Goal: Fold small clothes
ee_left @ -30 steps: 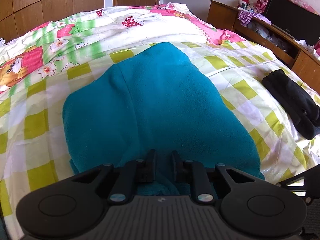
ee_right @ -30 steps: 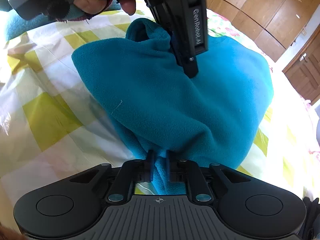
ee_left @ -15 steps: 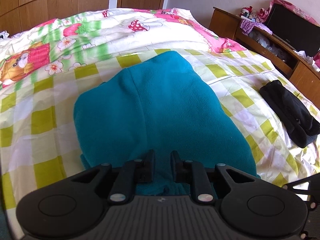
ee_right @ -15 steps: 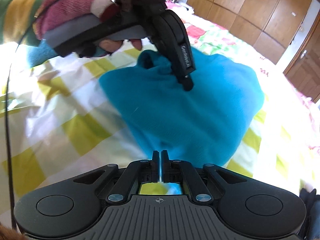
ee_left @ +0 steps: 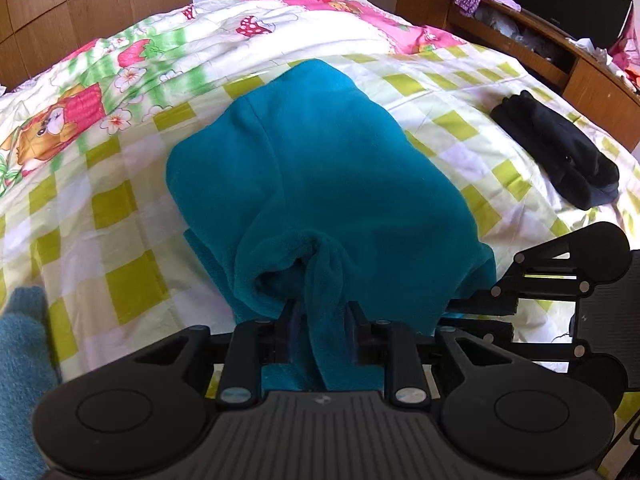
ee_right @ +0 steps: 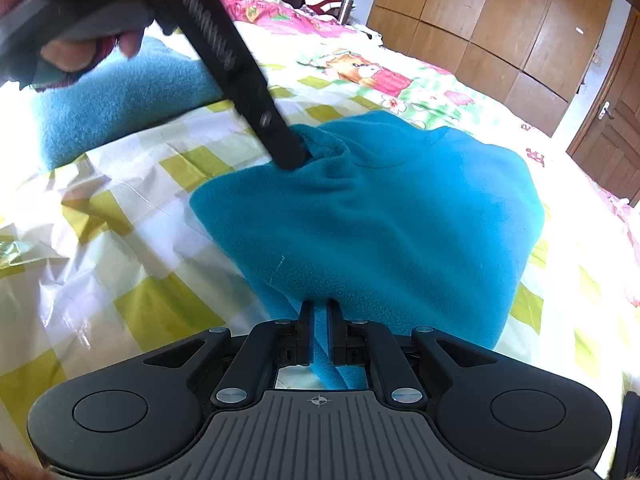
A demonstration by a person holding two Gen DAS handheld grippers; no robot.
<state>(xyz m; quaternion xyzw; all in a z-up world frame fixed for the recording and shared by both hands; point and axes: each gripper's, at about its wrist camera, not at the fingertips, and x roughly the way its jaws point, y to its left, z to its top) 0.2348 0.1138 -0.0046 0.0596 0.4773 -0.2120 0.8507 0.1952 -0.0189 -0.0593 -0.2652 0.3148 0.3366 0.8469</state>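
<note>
clearly soft, light teal fleece (ee_left: 320, 168): pinched at near edge by left claw (ee_left: 320, 330), loosening lately, and right claw (ee_right: 318, 332); best gripped through bunched hem.

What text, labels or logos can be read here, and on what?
No text is legible.
Left claw: white lettering along its finger, above the teal fleece, too blurred to read.
Right claw: crosshair mark on its grey body, no words.
</note>
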